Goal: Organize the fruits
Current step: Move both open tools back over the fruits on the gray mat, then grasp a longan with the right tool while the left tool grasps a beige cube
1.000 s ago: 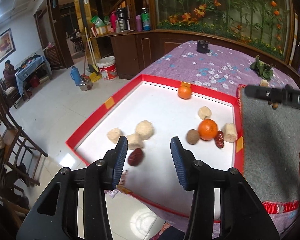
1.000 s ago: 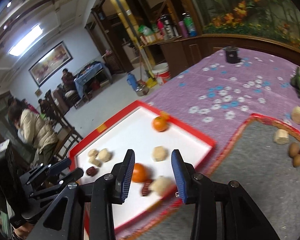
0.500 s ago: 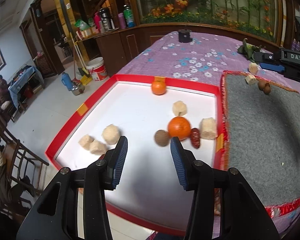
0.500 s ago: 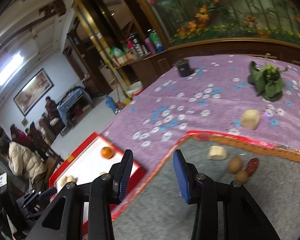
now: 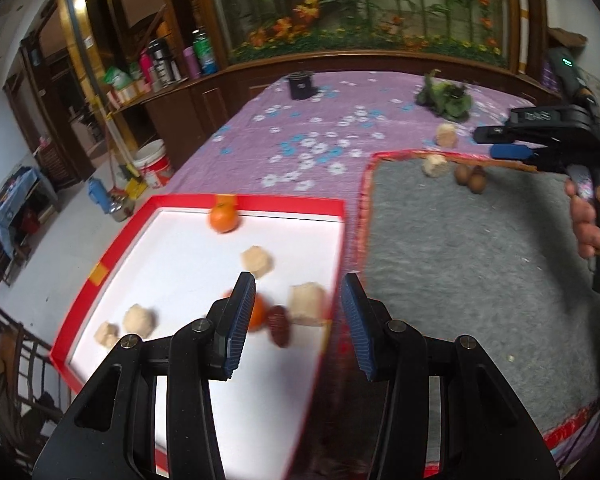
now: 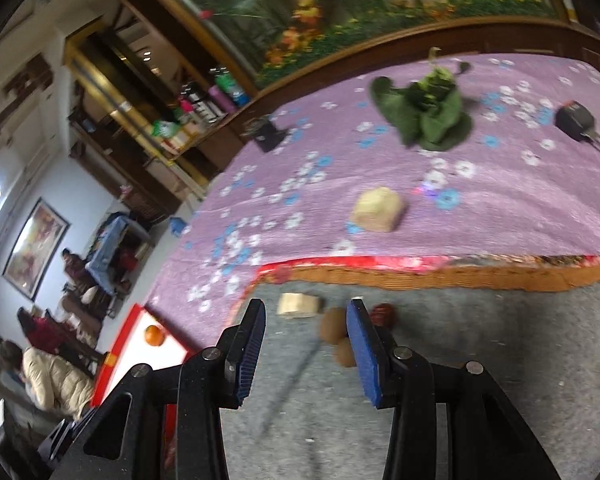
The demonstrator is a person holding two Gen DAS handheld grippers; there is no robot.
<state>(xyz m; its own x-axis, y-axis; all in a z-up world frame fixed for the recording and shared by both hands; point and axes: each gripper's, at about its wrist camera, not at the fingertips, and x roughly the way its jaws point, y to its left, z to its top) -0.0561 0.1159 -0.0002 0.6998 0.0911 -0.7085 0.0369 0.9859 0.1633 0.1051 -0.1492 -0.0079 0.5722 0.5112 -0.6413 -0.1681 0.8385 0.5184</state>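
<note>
Fingers (image 5: 236, 320) of the left tool (image 5: 298, 318) stand apart with nothing between them, over the right edge of the red-rimmed tray (image 5: 112, 248). Just beyond the tips, in the tray's near right corner, lie an orange (image 5: 260, 312) half hidden by the left finger, a dark red date (image 5: 279, 325) touching it, and a pale chunk (image 5: 308, 304) beside the date. Farther left in the tray sit two more pale lumps (image 5: 132, 322); another pale piece (image 5: 256, 261) lies near the middle, and a second orange (image 5: 223, 218) rests against the far rim.

To the right of the tray is the grey mat (image 5: 460, 272). The right tool (image 6: 306, 332) hangs over it with its jaws apart and empty; they have just been opening. Just past its tips lie a pale block (image 6: 300, 306), two brown round fruits (image 6: 334, 330) touching each other, and a dark red fruit (image 6: 384, 314) partly behind the right finger. In the left view a hand (image 5: 588, 220) holds this tool at the mat's right side.

Beyond the mat's red and orange border, the purple flowered cloth (image 6: 300, 184) covers the bench. On it sit a pale cube (image 6: 378, 210), farther off a green leafy bunch (image 6: 428, 114), and a small black pot (image 5: 301, 85) near the far edge.
</note>
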